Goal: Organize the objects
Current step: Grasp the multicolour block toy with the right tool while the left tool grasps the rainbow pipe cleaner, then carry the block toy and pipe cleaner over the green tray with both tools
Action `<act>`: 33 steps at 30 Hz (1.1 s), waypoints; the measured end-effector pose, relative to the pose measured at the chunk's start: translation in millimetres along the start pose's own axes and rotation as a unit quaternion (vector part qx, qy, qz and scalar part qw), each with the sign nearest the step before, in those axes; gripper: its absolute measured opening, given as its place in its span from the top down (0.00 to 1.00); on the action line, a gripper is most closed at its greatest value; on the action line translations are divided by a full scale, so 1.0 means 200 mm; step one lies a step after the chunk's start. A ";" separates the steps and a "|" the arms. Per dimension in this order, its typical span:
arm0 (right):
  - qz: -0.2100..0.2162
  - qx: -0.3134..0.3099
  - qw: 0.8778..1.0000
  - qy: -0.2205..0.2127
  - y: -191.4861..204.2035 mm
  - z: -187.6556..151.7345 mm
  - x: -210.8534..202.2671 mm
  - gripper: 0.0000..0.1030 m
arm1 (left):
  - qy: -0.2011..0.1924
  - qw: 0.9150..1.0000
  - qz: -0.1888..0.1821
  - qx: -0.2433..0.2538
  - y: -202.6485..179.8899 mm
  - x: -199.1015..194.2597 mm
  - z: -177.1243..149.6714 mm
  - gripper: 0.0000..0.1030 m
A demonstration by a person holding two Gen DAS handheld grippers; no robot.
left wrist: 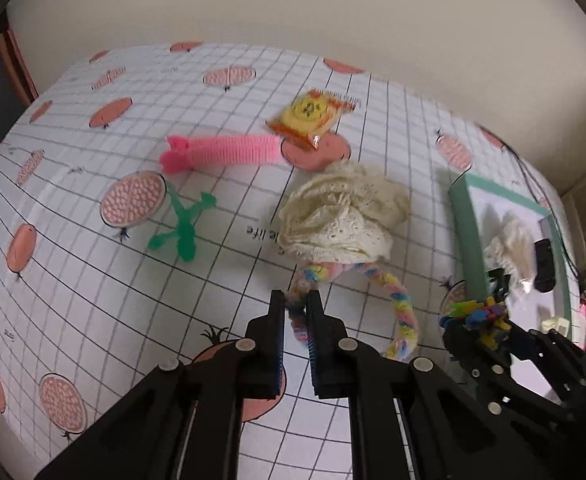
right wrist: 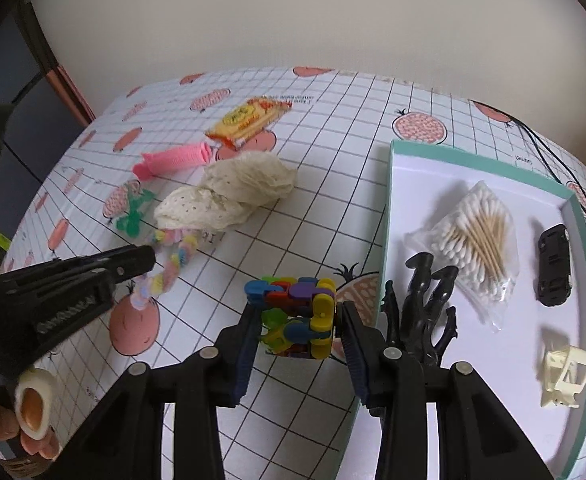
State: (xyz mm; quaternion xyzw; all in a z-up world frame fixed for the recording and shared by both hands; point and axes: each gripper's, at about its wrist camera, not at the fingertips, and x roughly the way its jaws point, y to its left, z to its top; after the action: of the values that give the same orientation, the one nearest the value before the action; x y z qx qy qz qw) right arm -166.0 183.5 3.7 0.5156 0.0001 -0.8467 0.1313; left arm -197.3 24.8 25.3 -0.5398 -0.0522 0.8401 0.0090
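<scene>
My left gripper [left wrist: 295, 300] is shut on one end of a pastel braided loop [left wrist: 401, 312], which trails out from under a crumpled cream lace cloth [left wrist: 341, 212]. In the right wrist view the left gripper [right wrist: 149, 258] comes in from the left onto the braided loop [right wrist: 173, 264]. My right gripper [right wrist: 298, 312] is shut on a multicoloured block cube [right wrist: 297, 316], just left of the teal-rimmed tray [right wrist: 389, 200]. The left wrist view shows the right gripper [left wrist: 477, 320] at its right edge.
On the checked tablecloth lie a pink ribbed roller [left wrist: 221, 152], a green plastic piece [left wrist: 181, 224] and an orange snack packet [left wrist: 313, 116]. The tray holds a bag of cotton swabs [right wrist: 473, 240], a black toy car [right wrist: 555, 266], a black claw clip [right wrist: 425, 304] and a cream clip [right wrist: 565, 376].
</scene>
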 end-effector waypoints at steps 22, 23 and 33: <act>-0.008 0.007 1.000 -0.029 -0.09 0.01 -0.13 0.59 | -0.065 0.998 -0.013 0.023 -0.13 -0.23 0.05 0.90; -0.012 0.010 0.999 -0.031 -0.11 0.01 -0.14 0.59 | -0.063 0.998 -0.018 0.023 -0.15 -0.23 0.04 0.90; -0.075 0.087 0.993 -0.031 -0.50 -0.04 -0.21 0.59 | -0.066 0.994 -0.049 0.068 -0.42 -0.22 -0.01 0.90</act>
State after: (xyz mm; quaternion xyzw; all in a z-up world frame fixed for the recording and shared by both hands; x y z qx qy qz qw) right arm -162.3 291.7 22.9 0.4974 -0.0391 -0.8663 0.0221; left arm -181.3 106.1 72.9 -0.4778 -0.0214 0.8742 0.0831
